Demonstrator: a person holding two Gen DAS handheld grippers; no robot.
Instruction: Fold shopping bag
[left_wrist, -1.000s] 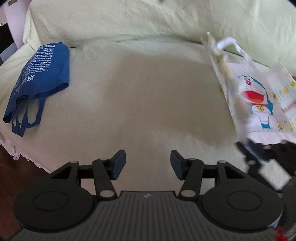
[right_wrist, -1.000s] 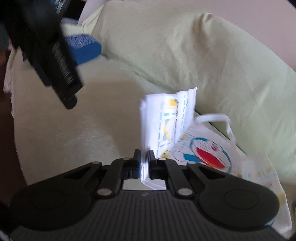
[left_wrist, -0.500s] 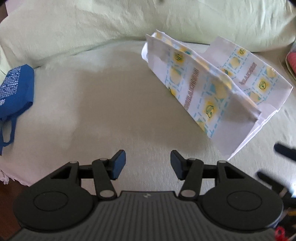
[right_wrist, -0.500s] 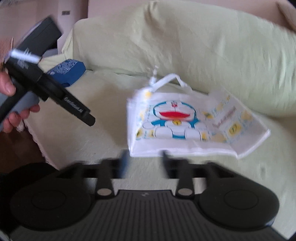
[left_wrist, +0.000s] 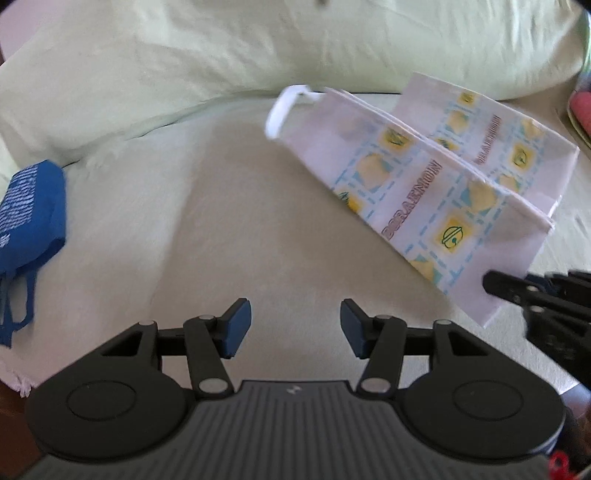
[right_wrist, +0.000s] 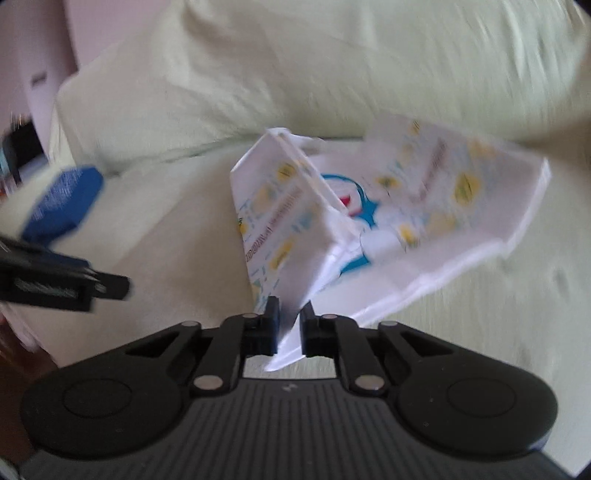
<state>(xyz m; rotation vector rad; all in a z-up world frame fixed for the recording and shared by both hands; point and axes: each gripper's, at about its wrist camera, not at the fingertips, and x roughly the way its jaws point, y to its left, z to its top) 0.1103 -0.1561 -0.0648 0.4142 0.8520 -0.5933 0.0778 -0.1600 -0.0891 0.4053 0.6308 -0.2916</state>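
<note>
1. bag first: the white cartoon-print shopping bag (right_wrist: 369, 221) lies half-collapsed on the pale green cover (left_wrist: 221, 221), toward its right side below the big cushion (left_wrist: 258, 55), its white handle loop (left_wrist: 284, 107) pointing at the cushion; one printed side panel stands up while the rest sags flat.

2. right gripper (right_wrist: 288, 325): half a second ago its jaws stood apart with the bag lying clear ahead of them; now they have come in narrow on a lower corner of the bag, and a tab of the white sheet pokes out below the pads (they look closed on it, though blur softens the edges).

3. left gripper (left_wrist: 291, 325): jaws wide and empty, as in both earlier views; it hovers over bare cover, just left of the bag and not touching it.

4. bag's lie, changed: a second ago it hung lifted from the right gripper; half a second ago it had been let down; so this reads as a re-grip at a new corner.

5. meaning for the task, as i judge it: no fold is made yet; the fresh hold lets the right side anchor or pull the bag flat, and the left still needs an edge.

6. blue bag (left_wrist: 29, 214): crumpled at the far left edge of the cover, well apart.
</note>
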